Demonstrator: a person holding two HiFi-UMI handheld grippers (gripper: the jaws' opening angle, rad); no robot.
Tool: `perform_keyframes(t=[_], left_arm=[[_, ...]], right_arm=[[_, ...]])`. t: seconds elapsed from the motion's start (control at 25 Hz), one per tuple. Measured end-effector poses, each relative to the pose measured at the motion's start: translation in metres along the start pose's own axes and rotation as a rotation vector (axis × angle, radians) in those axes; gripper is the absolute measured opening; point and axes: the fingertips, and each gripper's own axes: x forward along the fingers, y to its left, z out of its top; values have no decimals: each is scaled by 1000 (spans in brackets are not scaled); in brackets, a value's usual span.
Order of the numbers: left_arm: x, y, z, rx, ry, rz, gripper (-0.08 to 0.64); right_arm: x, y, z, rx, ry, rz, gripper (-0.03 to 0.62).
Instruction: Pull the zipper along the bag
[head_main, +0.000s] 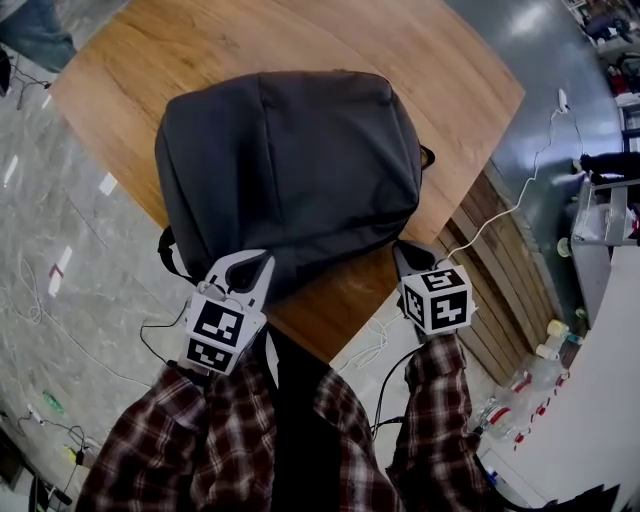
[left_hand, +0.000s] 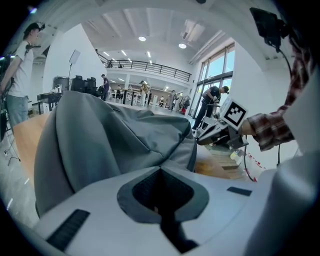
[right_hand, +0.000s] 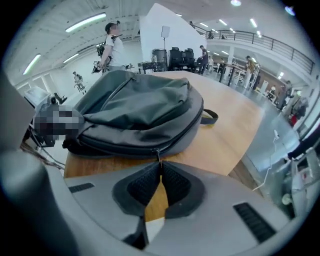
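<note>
A dark grey backpack (head_main: 290, 170) lies flat on the round wooden table (head_main: 450, 110). My left gripper (head_main: 243, 262) is at the bag's near left edge. In the left gripper view its jaws (left_hand: 160, 170) are shut, with the bag's fabric (left_hand: 100, 140) folding into the tips. My right gripper (head_main: 402, 252) is at the near right corner. In the right gripper view it (right_hand: 160, 164) is shut on the zipper pull (right_hand: 158, 156), which hangs from the zipper line along the bag's (right_hand: 135, 110) side. The right gripper (left_hand: 220, 135) also shows in the left gripper view.
The table's near edge runs just under both grippers. A strap loop (right_hand: 210, 117) sticks out at the bag's far right. A white cable (head_main: 500, 215) and bottles (head_main: 545, 350) lie on the floor to the right. A person in a white shirt (right_hand: 114, 45) stands beyond the table.
</note>
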Motion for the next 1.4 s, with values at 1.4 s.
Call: perform_keyframes(t=[1.4], left_arm=[[28,33,35,-113,-76,64,9]], right_arm=[[13,206,17,-183,-66,296,12]])
